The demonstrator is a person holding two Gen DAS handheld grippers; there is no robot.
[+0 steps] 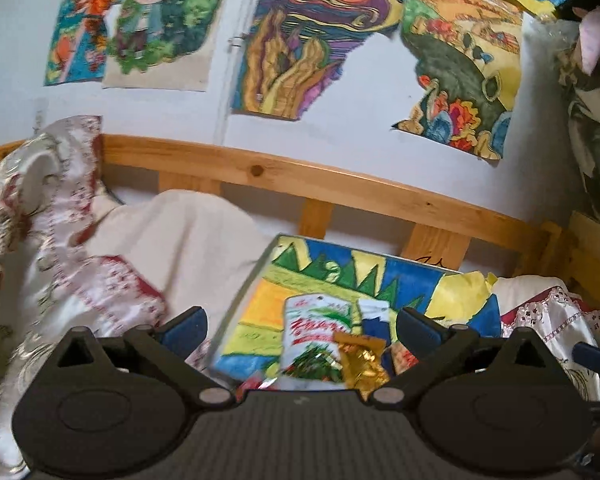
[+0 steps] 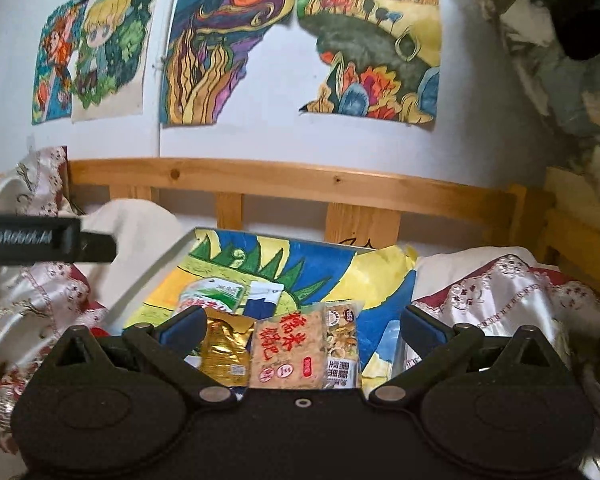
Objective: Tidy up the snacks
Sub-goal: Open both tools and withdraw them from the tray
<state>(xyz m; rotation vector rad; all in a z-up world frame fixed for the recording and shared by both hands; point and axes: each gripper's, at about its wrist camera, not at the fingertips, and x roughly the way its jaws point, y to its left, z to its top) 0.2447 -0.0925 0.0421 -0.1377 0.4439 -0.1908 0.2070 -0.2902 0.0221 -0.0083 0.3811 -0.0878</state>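
Snack packets lie on a colourful painted sheet (image 2: 292, 260) spread over the bed. In the right wrist view a gold foil packet (image 2: 224, 356), a rice-cracker packet with red characters (image 2: 288, 350) and a small printed packet (image 2: 342, 346) lie side by side below my right gripper (image 2: 302, 326), which is open with nothing gripped. Behind them are a white-and-green packet (image 2: 212, 294) and a white-and-blue packet (image 2: 266, 298). In the left wrist view my left gripper (image 1: 300, 326) is open and empty above the white-and-green packet (image 1: 318, 336), a gold packet (image 1: 360, 362) and the white-and-blue packet (image 1: 374, 316).
A wooden bed rail (image 2: 300, 184) runs behind the sheet (image 1: 340, 276), with drawings taped on the wall above it. Satin floral bedding (image 1: 60, 240) is bunched at left and at right (image 2: 500, 292). The other gripper's black body (image 2: 48, 240) reaches in from the left of the right wrist view.
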